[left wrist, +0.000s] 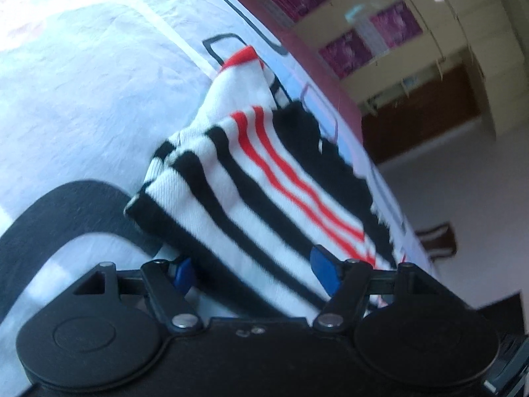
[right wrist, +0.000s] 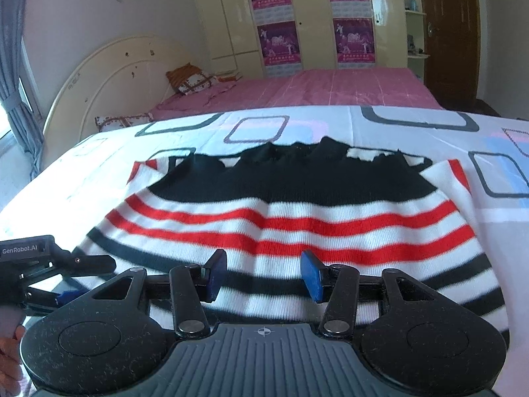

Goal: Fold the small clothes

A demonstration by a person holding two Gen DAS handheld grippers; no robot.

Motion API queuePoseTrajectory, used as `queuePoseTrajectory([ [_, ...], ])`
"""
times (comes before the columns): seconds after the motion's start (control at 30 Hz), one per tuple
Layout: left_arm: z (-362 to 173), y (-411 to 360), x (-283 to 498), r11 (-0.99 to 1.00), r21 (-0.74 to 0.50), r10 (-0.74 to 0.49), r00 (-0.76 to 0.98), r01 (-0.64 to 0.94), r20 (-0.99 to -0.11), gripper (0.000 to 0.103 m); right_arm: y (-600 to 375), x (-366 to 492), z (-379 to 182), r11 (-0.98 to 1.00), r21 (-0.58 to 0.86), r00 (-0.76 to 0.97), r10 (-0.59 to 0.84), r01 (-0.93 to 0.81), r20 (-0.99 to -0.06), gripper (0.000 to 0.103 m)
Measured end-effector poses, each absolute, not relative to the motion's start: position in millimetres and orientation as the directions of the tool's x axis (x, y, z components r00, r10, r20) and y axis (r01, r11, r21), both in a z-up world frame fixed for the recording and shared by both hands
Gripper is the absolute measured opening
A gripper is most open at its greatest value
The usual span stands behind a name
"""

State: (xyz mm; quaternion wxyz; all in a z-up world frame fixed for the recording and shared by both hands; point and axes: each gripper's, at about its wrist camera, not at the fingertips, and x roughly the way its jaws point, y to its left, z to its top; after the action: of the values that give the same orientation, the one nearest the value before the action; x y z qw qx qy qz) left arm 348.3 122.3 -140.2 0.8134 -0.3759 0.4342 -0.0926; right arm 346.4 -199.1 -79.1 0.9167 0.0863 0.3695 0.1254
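A small knit sweater (right wrist: 281, 211) with black, white and red stripes lies on a white patterned sheet (right wrist: 413, 125). My right gripper (right wrist: 264, 278) hovers over its near hem with the jaws open and nothing between them. My left gripper (left wrist: 254, 274) has its jaws open around the sweater's left edge (left wrist: 238, 198), which is lifted and bunched between the blue pads (left wrist: 325, 269). The left gripper also shows at the left edge of the right wrist view (right wrist: 66, 284), at the sweater's left side.
The sheet covers a raised surface with a drop to the floor (left wrist: 463, 182) on its far side. Behind it are a pink bed (right wrist: 314, 89), a cream headboard (right wrist: 109, 76), wardrobes with purple posters (right wrist: 277, 16) and a brown door (right wrist: 453, 33).
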Motion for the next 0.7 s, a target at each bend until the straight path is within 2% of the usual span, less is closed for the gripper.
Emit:
queuePoseTrajectory([
  [0.1, -145, 125, 359, 0.664, -0.722, -0.475, 0.637, -0.194, -0.607, 0.07, -196, 360, -80, 0.958, 0.236, 0.706, 0.281, -0.164, -0.65, 0.049],
  [0.3, -150, 126, 380, 0.643, -0.739, -0.45, 0.68, -0.204, -0.579, 0.062, -185, 378, -92, 0.965, 0.213, 0.709, 0.257, -0.153, -0.656, 0.049],
  [0.37, -151, 126, 381, 0.648, -0.733, -0.437, 0.688, -0.205, -0.579, 0.049, -180, 385, -108, 0.971, 0.185, 0.664, 0.24, -0.154, -0.708, 0.049],
  [0.43, -153, 127, 380, 0.654, -0.728, -0.425, 0.695, -0.206, -0.579, 0.041, -176, 383, -116, 0.974, 0.138, 0.673, 0.226, -0.182, -0.704, 0.049],
  [0.6, -154, 132, 376, 0.654, -0.73, -0.418, 0.708, -0.201, -0.569, 0.034, -180, 381, -106, 0.978, 0.152, 0.706, 0.209, -0.144, -0.677, 0.049],
  [0.7, -153, 132, 373, 0.655, -0.728, -0.412, 0.713, -0.201, -0.567, 0.034, -176, 382, -117, 0.98, 0.116, 0.68, 0.197, -0.164, -0.706, 0.049],
])
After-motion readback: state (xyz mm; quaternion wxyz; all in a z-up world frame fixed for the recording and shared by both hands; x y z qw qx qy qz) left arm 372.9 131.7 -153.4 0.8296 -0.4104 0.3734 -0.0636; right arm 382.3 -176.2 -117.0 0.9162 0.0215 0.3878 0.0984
